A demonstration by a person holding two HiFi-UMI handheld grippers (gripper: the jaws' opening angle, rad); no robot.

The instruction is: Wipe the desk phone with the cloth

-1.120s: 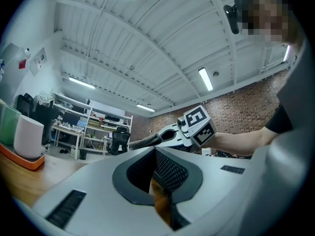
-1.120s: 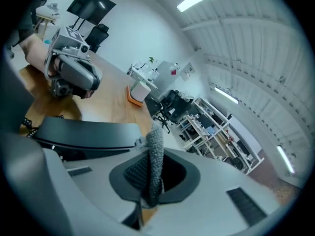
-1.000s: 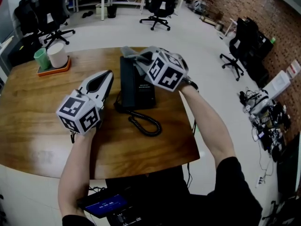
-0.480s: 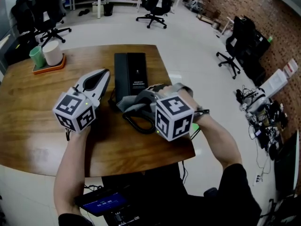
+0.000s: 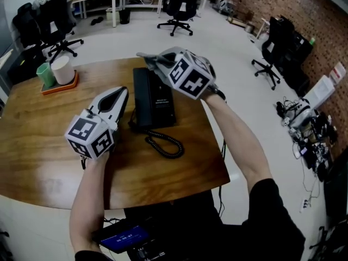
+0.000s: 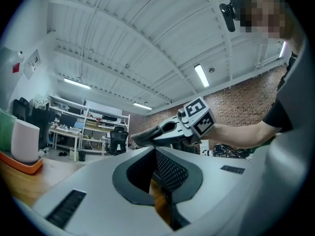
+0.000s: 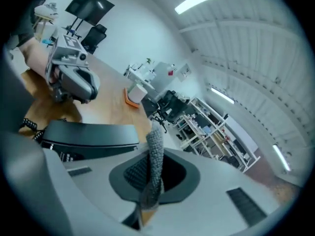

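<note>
The black desk phone point(image 5: 155, 97) lies in the middle of the wooden table point(image 5: 43, 140), its coiled cord point(image 5: 163, 143) curling toward me. My right gripper point(image 5: 155, 61) is shut on a grey cloth point(image 5: 148, 57) at the phone's far end. In the right gripper view the cloth point(image 7: 155, 163) hangs pinched between the jaws just above the phone point(image 7: 88, 134). My left gripper point(image 5: 120, 93) rests shut beside the phone's left edge, with nothing held; its jaws meet over bare wood point(image 6: 162, 193).
An orange tray point(image 5: 58, 82) with a green cup point(image 5: 46, 72) and a white cup point(image 5: 63, 68) sits at the table's far left. Office chairs point(image 5: 176, 4) stand on the floor beyond. The table's right edge point(image 5: 215, 140) is close to the phone.
The right gripper with the cloth has swept from the phone's near end to its far end. The left gripper has hardly moved.
</note>
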